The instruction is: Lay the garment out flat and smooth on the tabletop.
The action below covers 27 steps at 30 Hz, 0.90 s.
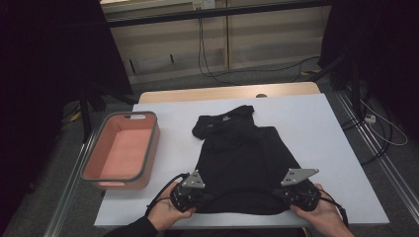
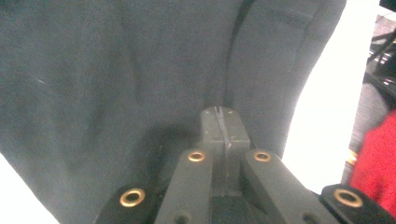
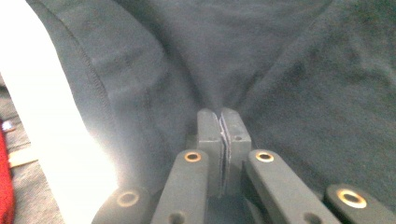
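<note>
Black shirt [image 1: 242,158] is spread flat on my white tabletop [image 1: 321,133], collar end away from me, hem at the near edge; my left tool [image 1: 190,196] is clamped tight on the near left corner of the hem, jaws pinched together with fabric bunched at the tips; my right tool [image 1: 295,193] pinches the near right corner the same way; pink basket [image 1: 150,148] sits just left of the shirt.
</note>
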Tool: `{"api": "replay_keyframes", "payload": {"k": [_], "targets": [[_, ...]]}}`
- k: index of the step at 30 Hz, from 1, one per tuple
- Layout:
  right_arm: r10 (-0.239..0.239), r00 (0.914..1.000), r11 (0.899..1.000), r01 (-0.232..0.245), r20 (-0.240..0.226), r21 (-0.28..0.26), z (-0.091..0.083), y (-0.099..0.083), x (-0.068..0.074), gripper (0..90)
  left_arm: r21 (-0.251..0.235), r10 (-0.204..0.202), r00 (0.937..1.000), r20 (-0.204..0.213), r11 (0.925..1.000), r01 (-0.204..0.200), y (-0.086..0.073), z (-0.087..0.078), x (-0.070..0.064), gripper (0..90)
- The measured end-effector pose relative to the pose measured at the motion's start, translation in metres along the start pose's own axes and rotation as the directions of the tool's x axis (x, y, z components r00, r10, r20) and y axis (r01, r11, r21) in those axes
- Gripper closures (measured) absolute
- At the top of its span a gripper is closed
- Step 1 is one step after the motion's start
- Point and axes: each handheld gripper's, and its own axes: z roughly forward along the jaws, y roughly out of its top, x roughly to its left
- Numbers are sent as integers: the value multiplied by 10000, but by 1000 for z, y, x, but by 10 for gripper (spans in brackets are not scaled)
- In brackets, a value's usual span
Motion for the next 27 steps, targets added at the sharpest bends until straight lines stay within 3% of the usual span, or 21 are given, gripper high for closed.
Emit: {"api": "replay_keyframes", "payload": {"k": [10,19,22,24,26,27], "targets": [[-224,9994,9997,227,-251,127,-8,-8,23,892,259,157,9997,183,9995,-162,-10,-8,-18,900],[-237,9958,9995,254,-882,184,-17,-18,44,884,440,186,9981,581,9988,-212,-20,-15,-40,900],[-190,9953,9998,185,-950,-54,-18,-17,41,770,183,24,9983,581,9998,-34,-20,-17,-36,900],[-21,9971,9993,-7,-754,-361,-20,-14,35,672,68,-23,9983,579,10000,19,-19,-19,-30,890],[172,9988,9978,-201,-448,-629,-21,-11,27,580,-181,-155,9993,338,9997,161,-18,-20,-26,825],[295,9990,9969,-319,-339,-714,-21,-10,22,550,-216,-29,10000,55,9998,31,-17,-21,-23,767]]}}
